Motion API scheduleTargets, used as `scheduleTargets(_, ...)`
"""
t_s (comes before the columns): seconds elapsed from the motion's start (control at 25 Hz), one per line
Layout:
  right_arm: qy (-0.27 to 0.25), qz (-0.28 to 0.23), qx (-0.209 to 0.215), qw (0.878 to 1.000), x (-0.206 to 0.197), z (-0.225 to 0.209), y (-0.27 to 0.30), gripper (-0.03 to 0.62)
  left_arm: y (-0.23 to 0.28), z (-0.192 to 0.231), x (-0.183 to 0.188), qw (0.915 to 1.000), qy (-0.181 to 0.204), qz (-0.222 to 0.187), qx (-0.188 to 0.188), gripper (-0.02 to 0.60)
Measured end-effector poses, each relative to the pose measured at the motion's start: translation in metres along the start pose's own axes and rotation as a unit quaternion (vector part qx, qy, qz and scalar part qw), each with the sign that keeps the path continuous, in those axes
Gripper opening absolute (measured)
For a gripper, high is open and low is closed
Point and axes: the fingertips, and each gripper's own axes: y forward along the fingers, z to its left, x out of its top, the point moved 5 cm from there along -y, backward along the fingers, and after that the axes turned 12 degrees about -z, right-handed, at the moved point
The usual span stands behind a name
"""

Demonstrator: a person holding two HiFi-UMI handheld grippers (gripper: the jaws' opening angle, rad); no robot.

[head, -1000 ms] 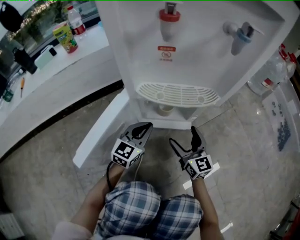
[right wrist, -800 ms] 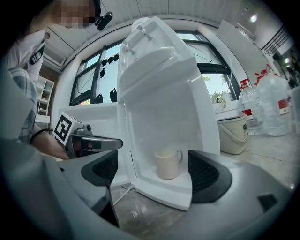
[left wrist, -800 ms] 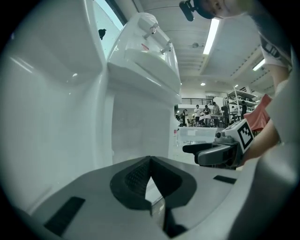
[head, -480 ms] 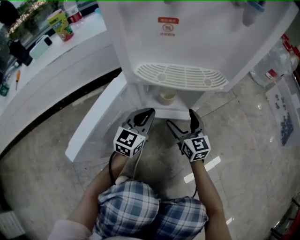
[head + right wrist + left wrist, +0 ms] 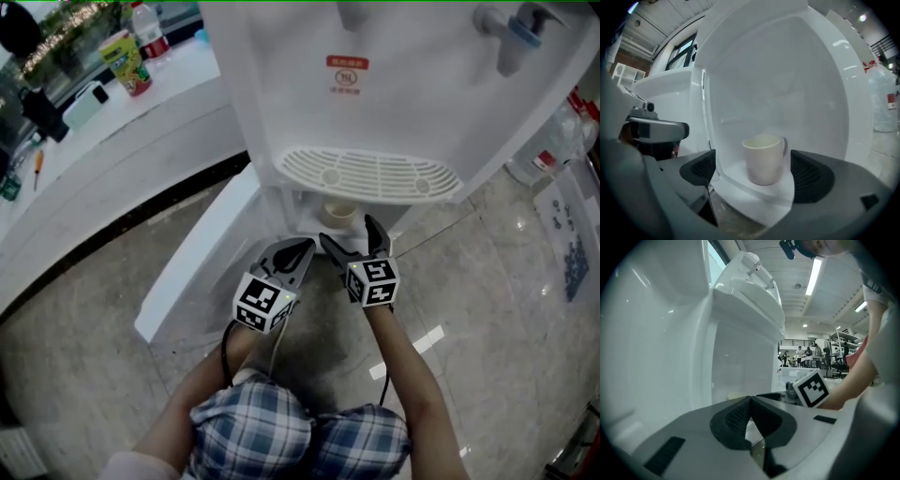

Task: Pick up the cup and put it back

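glossy stone floor point(image 5: 84, 347), curved white counter point(image 5: 122, 131) (cluttered), strip lights point(image 5: 815, 275) overhead

Ahead of the right tool point(image 5: 349, 232), jaws parted, the way to the cup point(image 5: 764, 157) lay free. Cabinet walls point(image 5: 834, 93) hemmed both sides, the tray point(image 5: 370, 175) overhung above, and the left tool point(image 5: 289, 255) crowded its left.
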Motion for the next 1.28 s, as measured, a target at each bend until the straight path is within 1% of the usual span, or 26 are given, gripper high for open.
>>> scheduleTargets(0.08, 0.012, 0.005, -0.016, 1.0, -0.004, -0.006, 0.008, 0.491, 0.001, -0.003, -0.002, 1.0, -0.001, 0.001, -0.003, 0.025)
scheduleTargets(0.2, 0.002, 0.016, -0.035, 0.999, -0.008, -0.013, 0.019, 0.492, 0.002, -0.005, -0.003, 1.0, 0.001, 0.002, -0.007, 0.025)
scheduleTargets(0.4, -0.023, 0.047, -0.029, 0.998, -0.015, -0.017, 0.039, 0.492, 0.003, -0.004, -0.001, 1.0, -0.004, -0.002, -0.003, 0.025)
scheduleTargets(0.52, -0.022, 0.056, -0.026, 0.998, -0.014, -0.018, 0.049, 0.491, 0.003, -0.003, 0.0, 1.0, -0.006, -0.004, -0.001, 0.025)
scheduleTargets(0.68, -0.01, 0.064, -0.022, 0.998, -0.02, -0.017, 0.055, 0.489, 0.004, -0.005, -0.001, 1.0, -0.005, -0.002, -0.005, 0.025)
scheduleTargets(0.88, -0.028, 0.066, -0.023, 0.997, -0.025, -0.021, 0.059, 0.488, 0.004, -0.005, -0.001, 1.0, -0.005, -0.001, -0.004, 0.025)
scheduleTargets(0.92, -0.027, 0.068, -0.027, 0.997, -0.025, -0.021, 0.059, 0.483, 0.004, -0.004, -0.001, 1.0, -0.005, -0.001, -0.004, 0.025)
scheduleTargets(0.96, -0.026, 0.07, -0.032, 0.997, -0.024, -0.022, 0.059, 0.46, 0.004, -0.004, -0.001, 1.0, -0.004, 0.0, -0.004, 0.025)
scheduleTargets(1.0, -0.025, 0.074, -0.036, 0.996, -0.024, -0.023, 0.058, 0.416, 0.004, -0.004, -0.001, 1.0, -0.004, 0.0, -0.003, 0.025)
scheduleTargets(1.08, -0.025, 0.078, -0.04, 0.996, -0.022, -0.022, 0.057, 0.412, 0.003, -0.004, -0.002, 1.0, -0.004, 0.0, -0.003, 0.025)
scheduleTargets(1.28, -0.024, 0.067, -0.049, 0.996, -0.023, -0.024, 0.054, 0.408, 0.002, -0.002, -0.003, 1.0, -0.001, 0.002, -0.002, 0.025)
